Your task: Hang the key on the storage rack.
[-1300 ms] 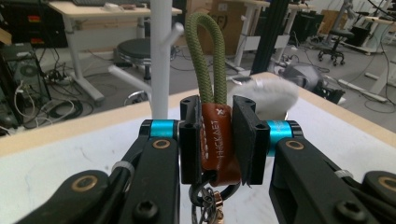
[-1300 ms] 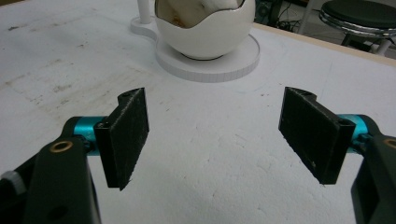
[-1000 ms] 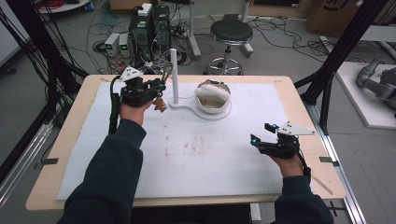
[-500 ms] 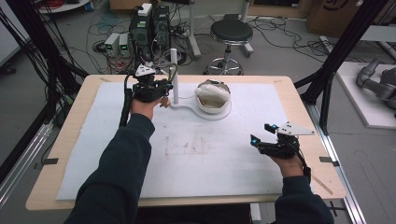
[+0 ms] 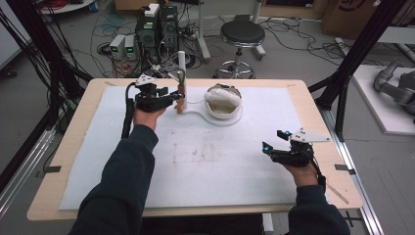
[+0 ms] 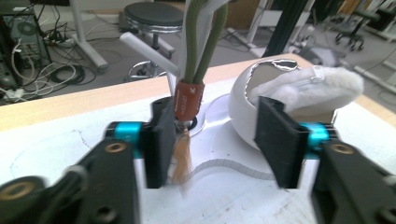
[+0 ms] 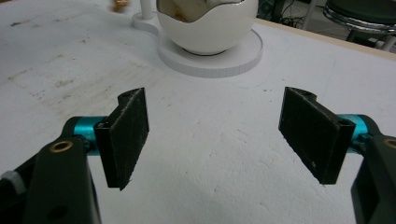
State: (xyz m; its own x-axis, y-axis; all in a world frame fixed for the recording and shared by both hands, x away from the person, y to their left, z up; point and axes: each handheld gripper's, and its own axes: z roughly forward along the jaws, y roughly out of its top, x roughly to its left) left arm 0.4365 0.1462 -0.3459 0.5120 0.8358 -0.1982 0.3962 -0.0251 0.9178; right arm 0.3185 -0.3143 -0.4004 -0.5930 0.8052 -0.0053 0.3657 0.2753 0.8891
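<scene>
Two olive cords (image 6: 201,42) share a brown collar between just-opened left gripper (image 6: 215,140) jaws.

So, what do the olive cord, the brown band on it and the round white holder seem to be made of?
Olive cord: looks like braided textile, matte, doubled into a hanging loop.
Brown band: probably leather or a leather imitation, dull reddish-brown, wrapped tightly, with a small stamped mark.
Round white holder: seems hard plastic or ceramic, smooth and glossy, with bright reflections; the lining inside looks like soft fleece.
</scene>
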